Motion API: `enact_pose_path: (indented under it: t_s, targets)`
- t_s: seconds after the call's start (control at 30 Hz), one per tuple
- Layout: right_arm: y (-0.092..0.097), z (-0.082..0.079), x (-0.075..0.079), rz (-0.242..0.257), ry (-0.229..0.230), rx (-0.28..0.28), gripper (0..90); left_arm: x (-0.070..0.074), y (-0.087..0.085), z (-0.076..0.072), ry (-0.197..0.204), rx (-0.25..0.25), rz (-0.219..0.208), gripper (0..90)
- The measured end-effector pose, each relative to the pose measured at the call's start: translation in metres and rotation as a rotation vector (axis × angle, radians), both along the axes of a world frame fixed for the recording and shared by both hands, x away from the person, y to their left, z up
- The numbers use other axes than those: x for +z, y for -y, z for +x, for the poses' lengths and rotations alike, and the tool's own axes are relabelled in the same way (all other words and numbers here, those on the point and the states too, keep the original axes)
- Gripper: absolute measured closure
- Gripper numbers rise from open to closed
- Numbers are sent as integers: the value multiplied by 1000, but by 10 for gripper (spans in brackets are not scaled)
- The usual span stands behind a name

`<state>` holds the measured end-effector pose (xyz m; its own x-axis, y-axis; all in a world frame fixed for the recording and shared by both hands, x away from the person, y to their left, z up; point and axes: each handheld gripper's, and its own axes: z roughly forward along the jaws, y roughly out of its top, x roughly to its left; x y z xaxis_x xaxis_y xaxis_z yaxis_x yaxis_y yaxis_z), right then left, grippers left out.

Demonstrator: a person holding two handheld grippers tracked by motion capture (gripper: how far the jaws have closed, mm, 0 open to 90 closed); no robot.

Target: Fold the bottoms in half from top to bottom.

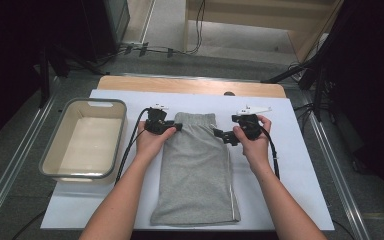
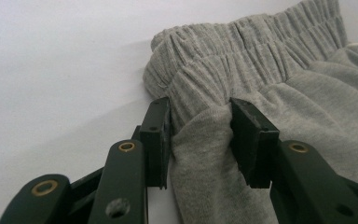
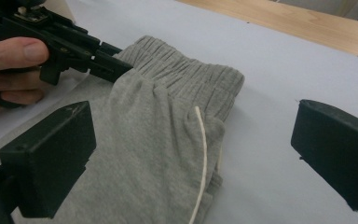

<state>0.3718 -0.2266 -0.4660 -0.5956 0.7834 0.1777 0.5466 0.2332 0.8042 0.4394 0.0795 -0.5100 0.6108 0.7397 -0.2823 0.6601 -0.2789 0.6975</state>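
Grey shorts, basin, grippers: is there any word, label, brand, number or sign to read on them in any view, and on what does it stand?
None: no readable text in any view.
Grey shorts: plain fabric with a pale side stripe, no tag or print showing.
Basin: plain, no marking.
Left gripper and right gripper: black jaws bear no lettering.
White sheet: blank.

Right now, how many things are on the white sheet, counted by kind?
Grey shorts: 1
Basin: 1
Grippers, left gripper and right gripper: 2
Total: 4
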Motion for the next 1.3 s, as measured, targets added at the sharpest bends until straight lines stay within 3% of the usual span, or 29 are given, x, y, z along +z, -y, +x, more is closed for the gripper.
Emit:
enact_pose_path:
  t_s: [0.5, 0.63, 0.97, 1.2, 1.3]
  targets:
    - [-16, 25, -27, -8, -74, -9, 0, -1, -2, 1, -10, 3, -20, 601]
    - [-14, 30, -34, 13, -101, -29, 0, 0, -1, 1, -9, 6, -13, 602]
    - [-31, 36, -53, -30, -160, -5, 0, -1, 0, -1, -6, 17, -12, 603]
    - [-33, 36, -53, -47, -162, -63, 148, 0, 1, -1, -2, 19, -5, 602]
    - [-32, 34, -53, -79, -137, -66, 246, 0, 1, -3, 1, 23, -5, 605]
